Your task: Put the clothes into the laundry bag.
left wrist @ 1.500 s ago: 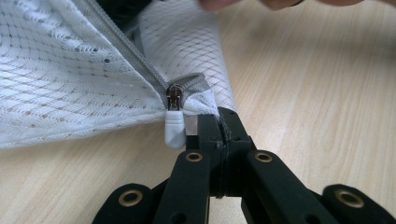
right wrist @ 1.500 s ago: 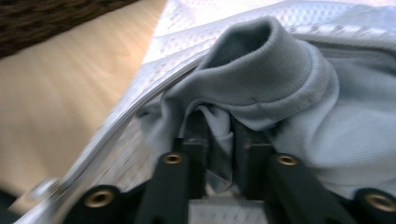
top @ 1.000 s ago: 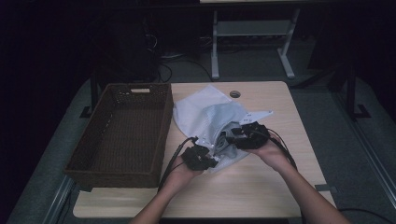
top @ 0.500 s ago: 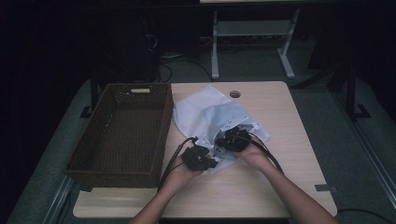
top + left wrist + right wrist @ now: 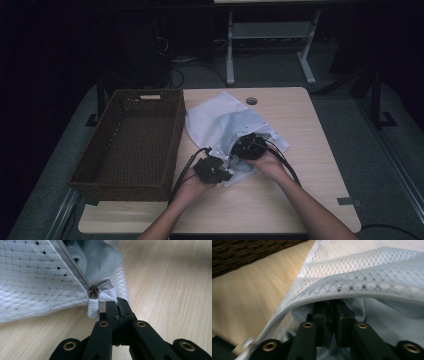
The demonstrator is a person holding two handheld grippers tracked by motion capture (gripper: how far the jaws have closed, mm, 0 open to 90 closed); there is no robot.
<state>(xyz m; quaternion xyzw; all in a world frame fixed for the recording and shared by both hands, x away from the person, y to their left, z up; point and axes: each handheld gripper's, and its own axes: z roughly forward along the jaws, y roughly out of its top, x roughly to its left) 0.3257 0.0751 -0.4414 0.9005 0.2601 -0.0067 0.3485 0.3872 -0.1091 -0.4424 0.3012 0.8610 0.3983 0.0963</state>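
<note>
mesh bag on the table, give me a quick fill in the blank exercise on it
1. The white mesh bag lies on the table to the ____ of the wicker basket, seen from the high view.
2. The left gripper is shut on the bag's fabric beside the white zipper ____.
3. The right gripper reaches ____ the bag's opening.

Missing words: right; pull; inside

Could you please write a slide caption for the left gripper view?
Left gripper shut on the corner of a white mesh zippered laundry bag, beside its white zipper pull.
</note>
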